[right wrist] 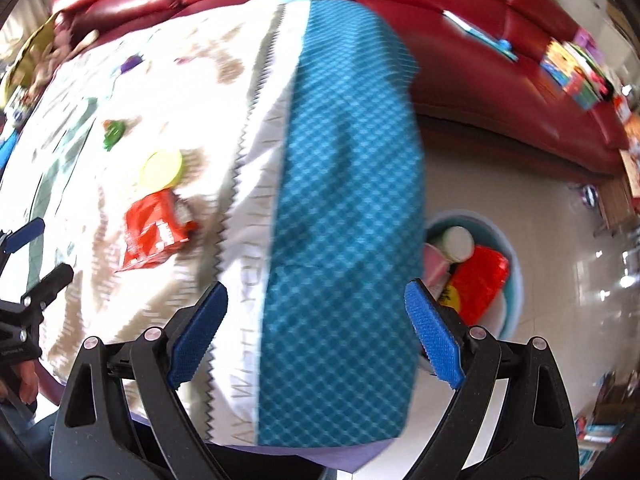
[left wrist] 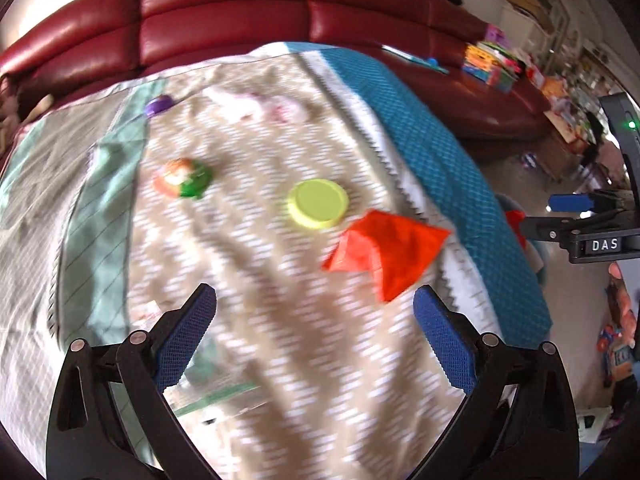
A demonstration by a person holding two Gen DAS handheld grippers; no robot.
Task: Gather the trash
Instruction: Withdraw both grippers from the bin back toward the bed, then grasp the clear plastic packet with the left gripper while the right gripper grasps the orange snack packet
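Trash lies scattered over a cloth-covered desk [left wrist: 280,320] in front of a red leather sofa [left wrist: 224,8], and both tools hang above it with nothing in them. The left gripper [left wrist: 315,332] has its jaws spread wide and released, aimed across the patterned cloth toward a red wrapper [left wrist: 384,252] that sits near the desk's right edge, just beside a yellow-green lid [left wrist: 318,203]; that aim suggests the wrapper is the next piece to be picked, since it is the nearest item ahead of the jaws. Farther off lie an orange and green wrapper [left wrist: 184,178], a small purple cap [left wrist: 159,105] and a pale crumpled piece [left wrist: 256,106], too blurred to identify. The right gripper [right wrist: 316,328] is likewise released and empty, and it hangs over the teal border [right wrist: 344,200] of the cloth where it drapes down the desk's side. Below that edge, on the floor, stands a round bin [right wrist: 514,280] already holding a red packet [right wrist: 482,280] and a white lid [right wrist: 458,243], so it seems placed close to the desk to keep each drop short. Both views are smeared by motion, so fine contact cannot be judged. Thin wrappers lying flat on soft cloth will likely need a low pinch that may also catch the fabric.
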